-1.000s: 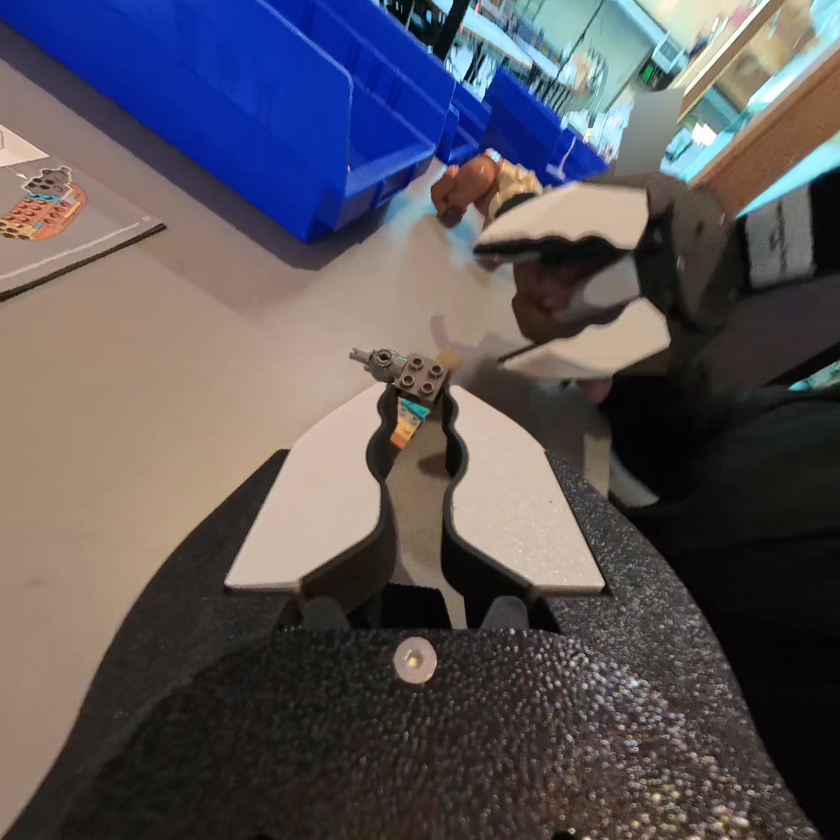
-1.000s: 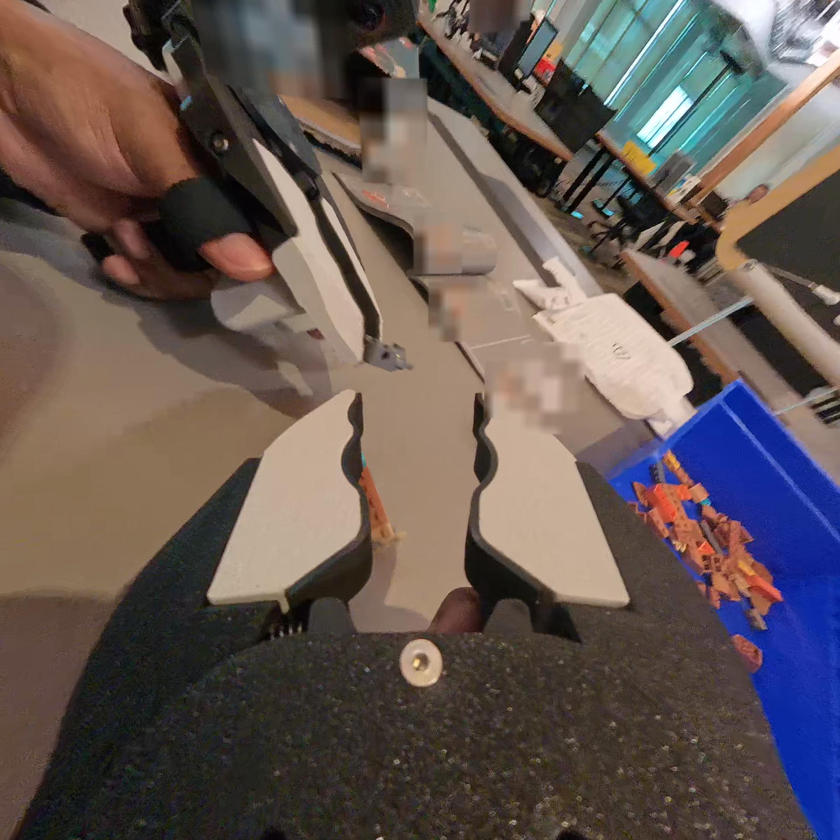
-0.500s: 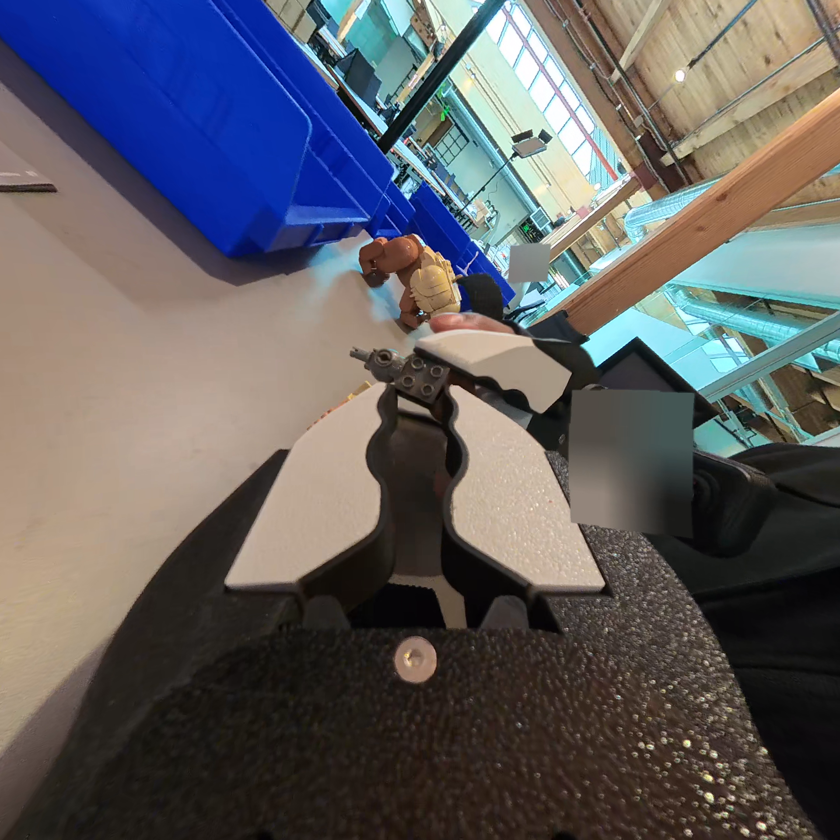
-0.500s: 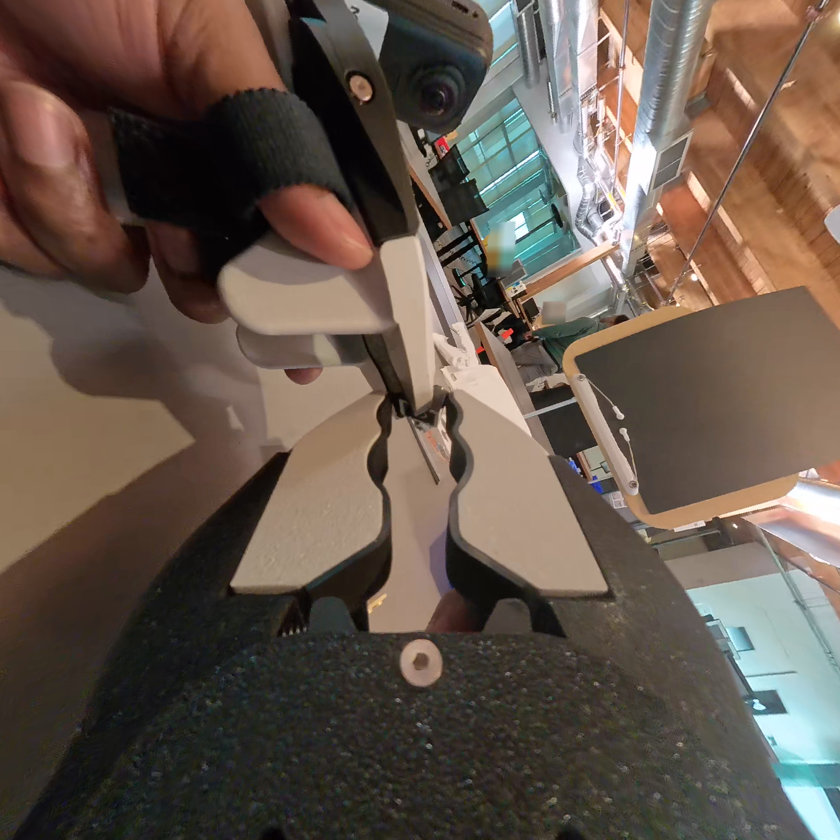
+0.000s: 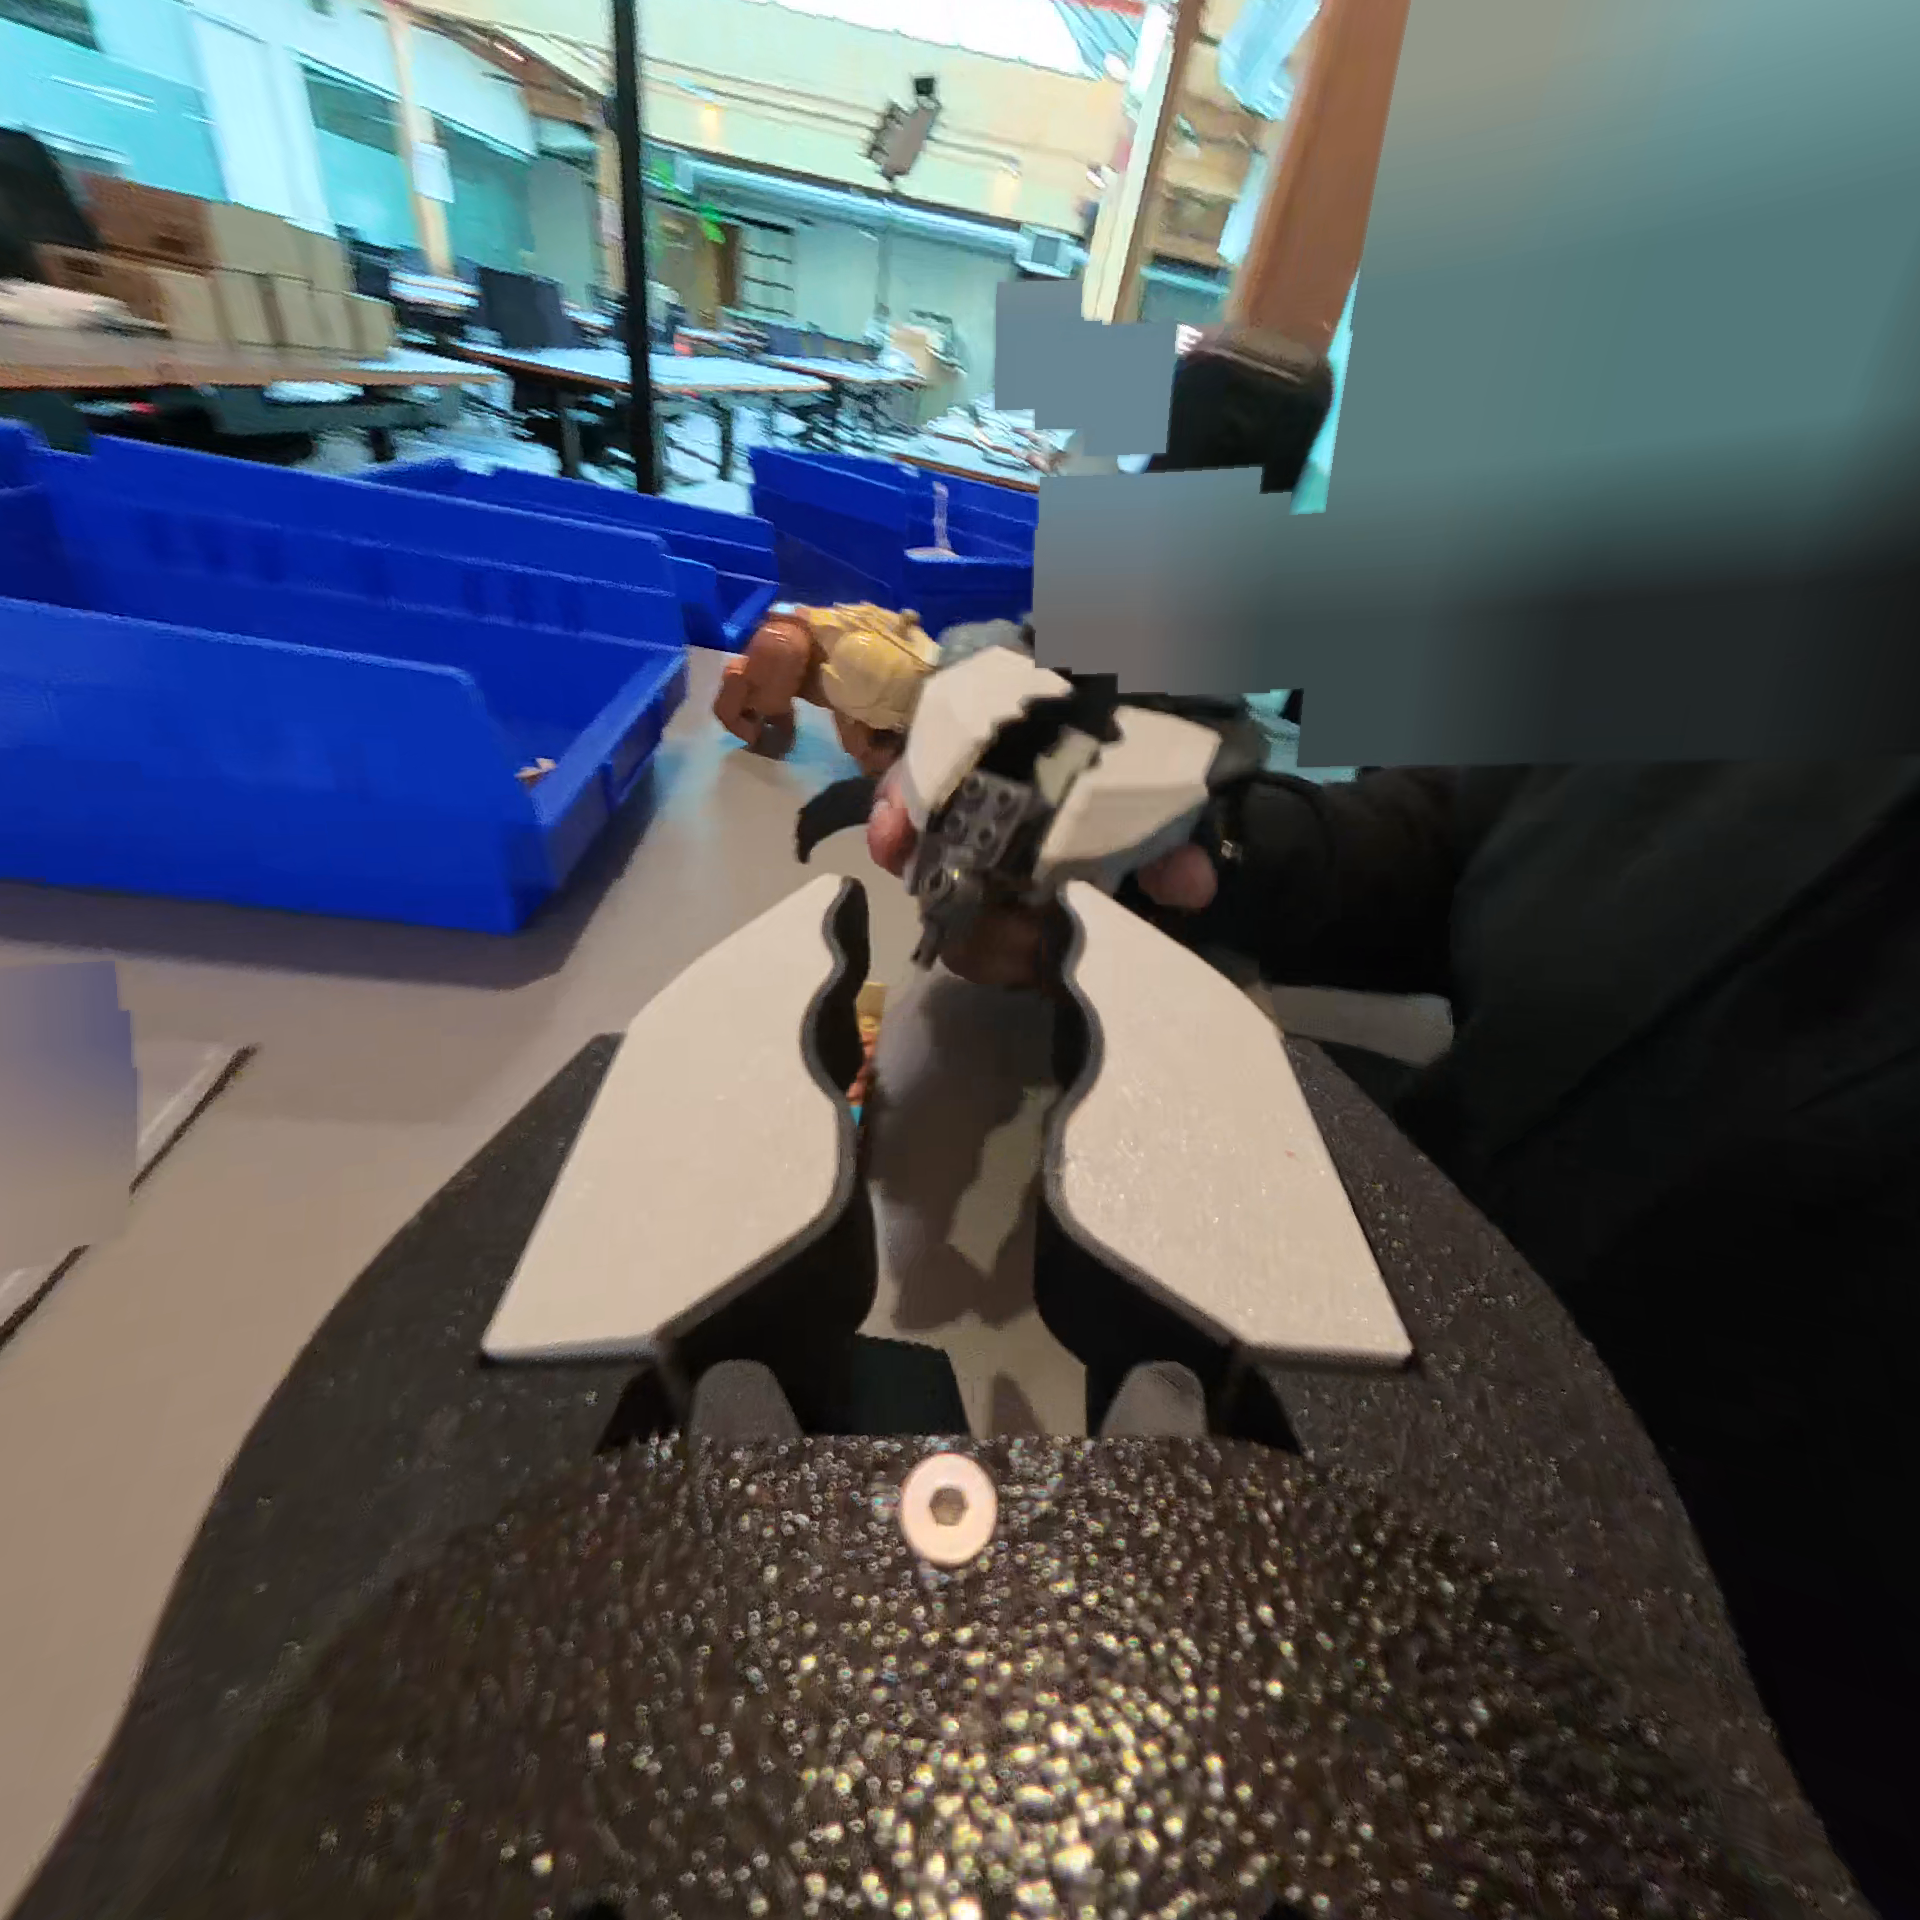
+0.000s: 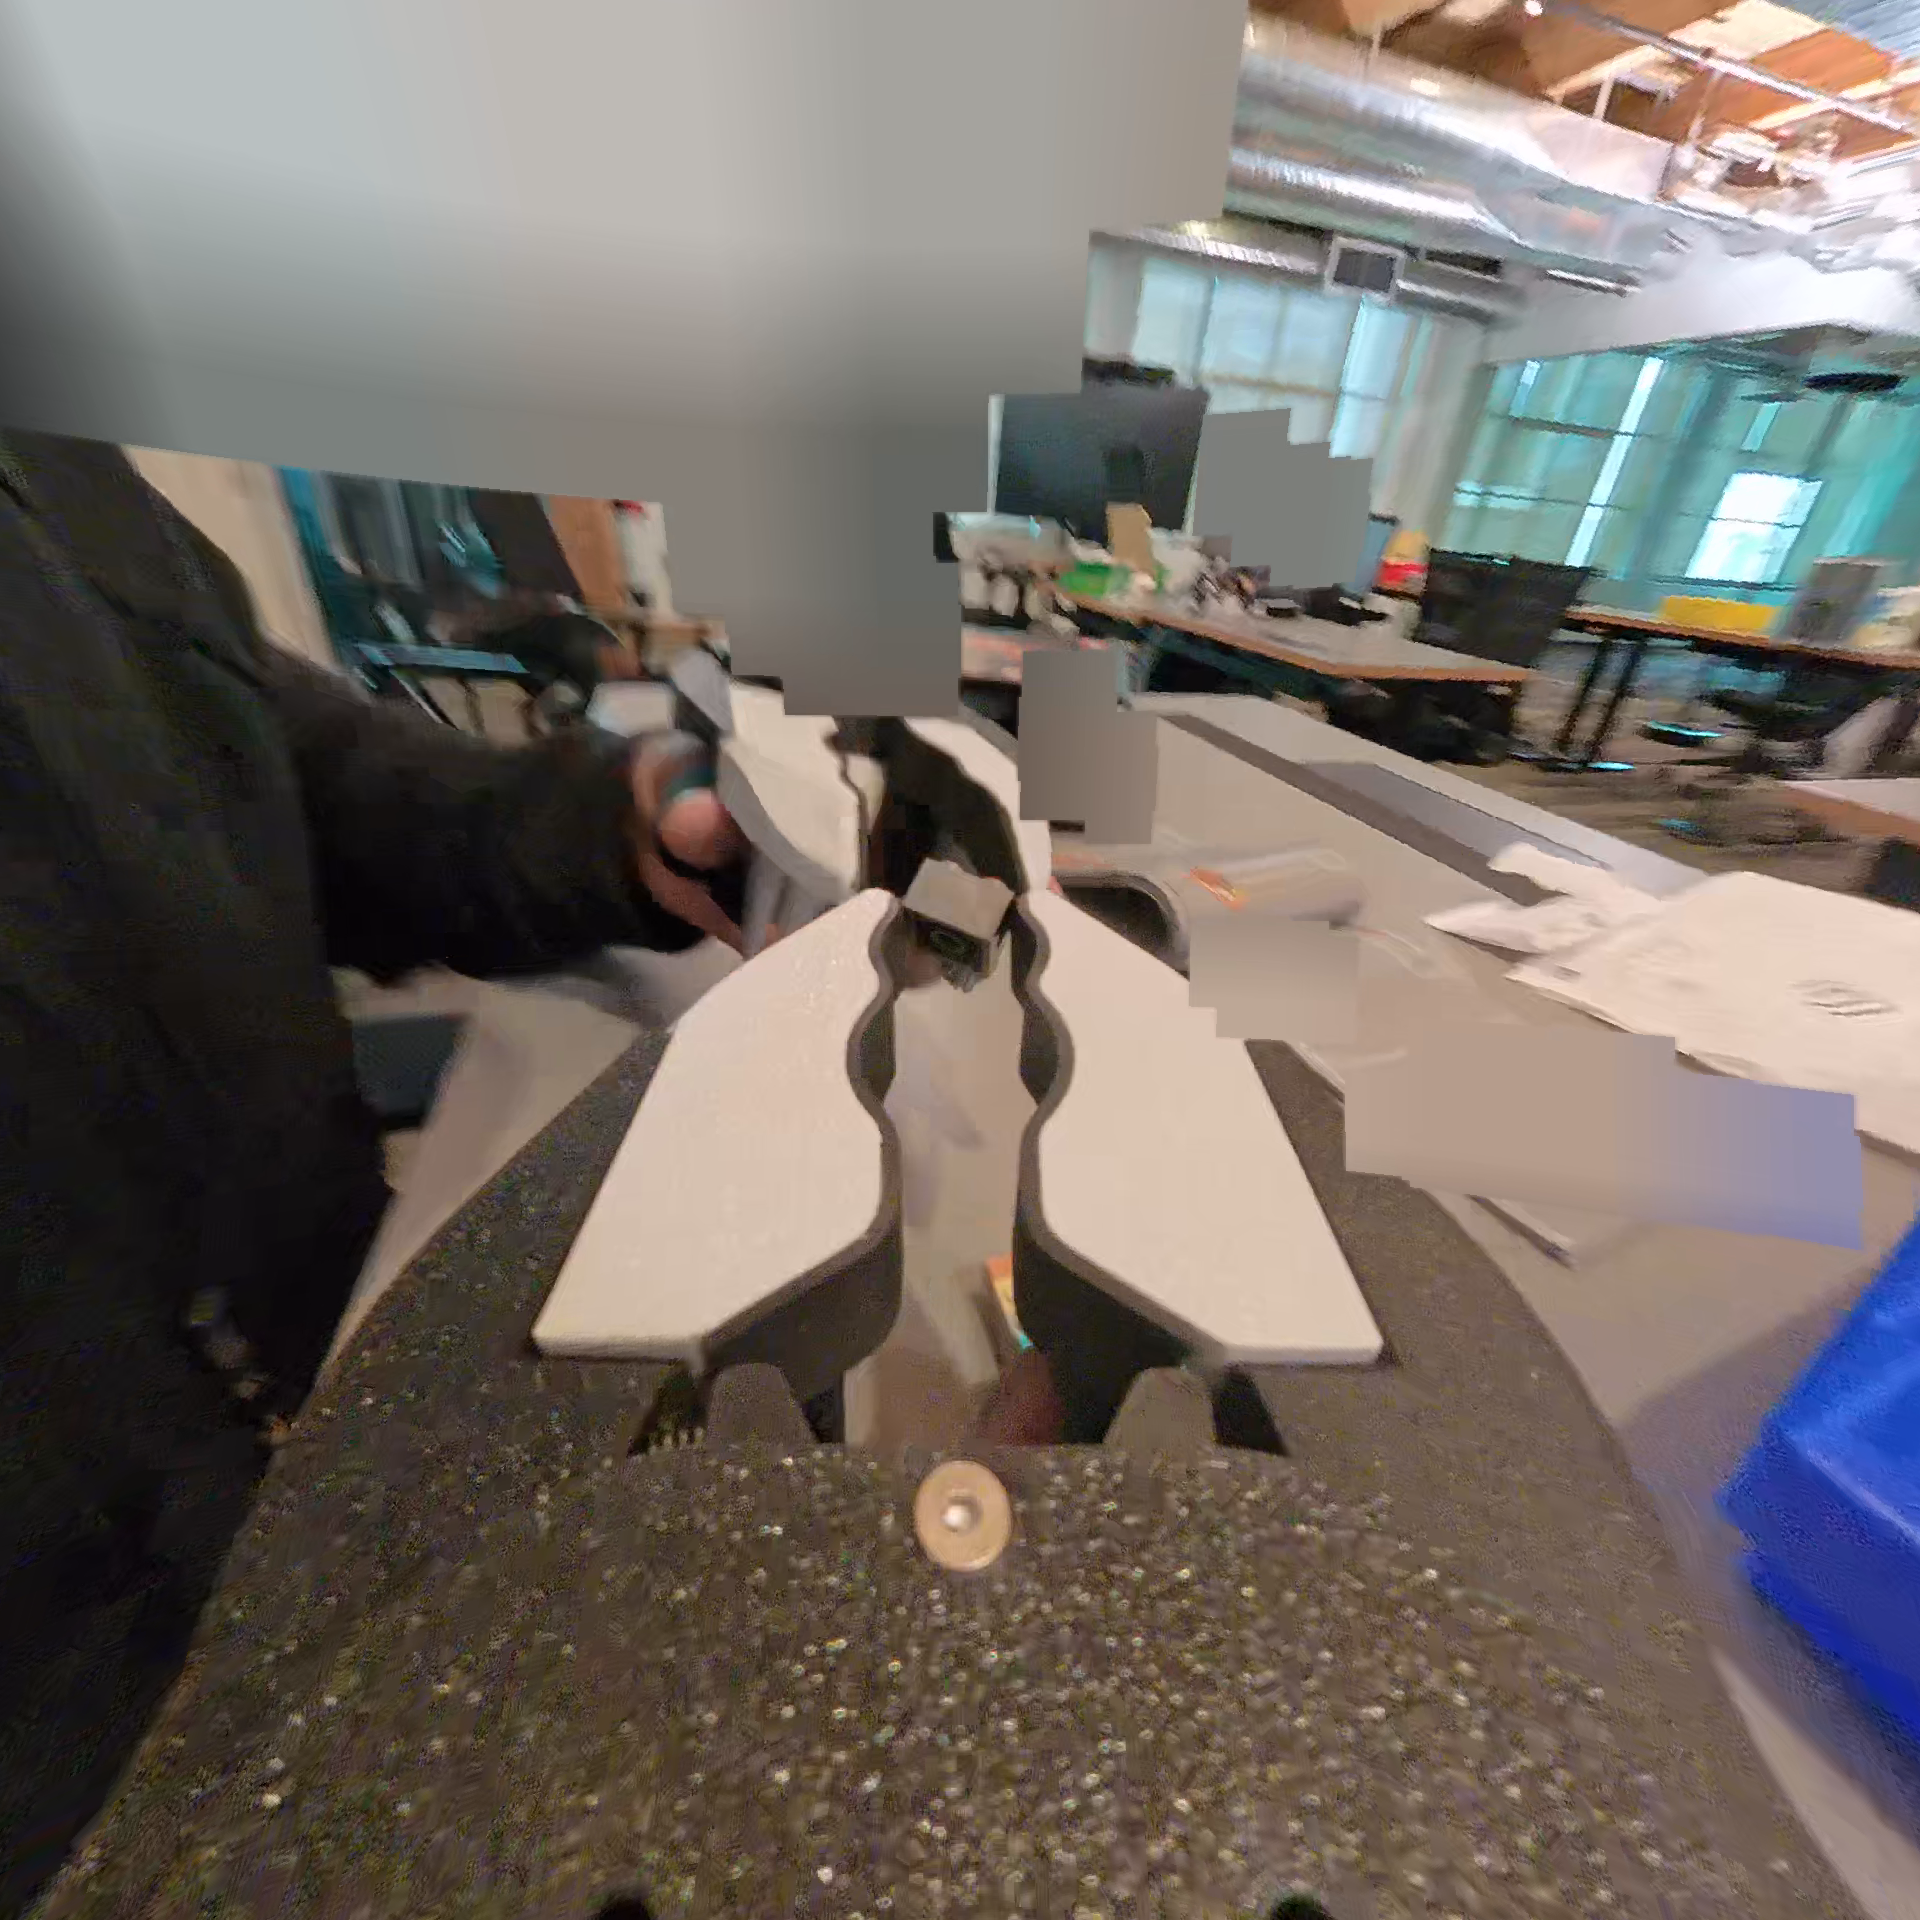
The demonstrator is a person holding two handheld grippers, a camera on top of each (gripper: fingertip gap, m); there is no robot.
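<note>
The right tool [image 6: 956, 914] is narrow, its fingertips pressed on a small grey brick piece [image 6: 951, 930] held above the worktop [image 5: 343, 1039]. The left tool [image 5: 956, 914] stands wider and holds nothing. The two tools face each other tip to tip, so the grey brick piece [image 5: 971, 842] sits just ahead of the left tool's tips. Blue bins [image 5: 312, 727] line the worktop's far edge, with a brown toy figure [image 5: 821, 675] beside them.

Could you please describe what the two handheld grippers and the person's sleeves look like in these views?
Each gripper, left gripper and right gripper, has a black, pebbly-textured body with a silver screw in the middle and two flat pale grey fingers with wavy black inner pads. A black strap loops over a finger. The sleeves are black. No cables show.
</note>
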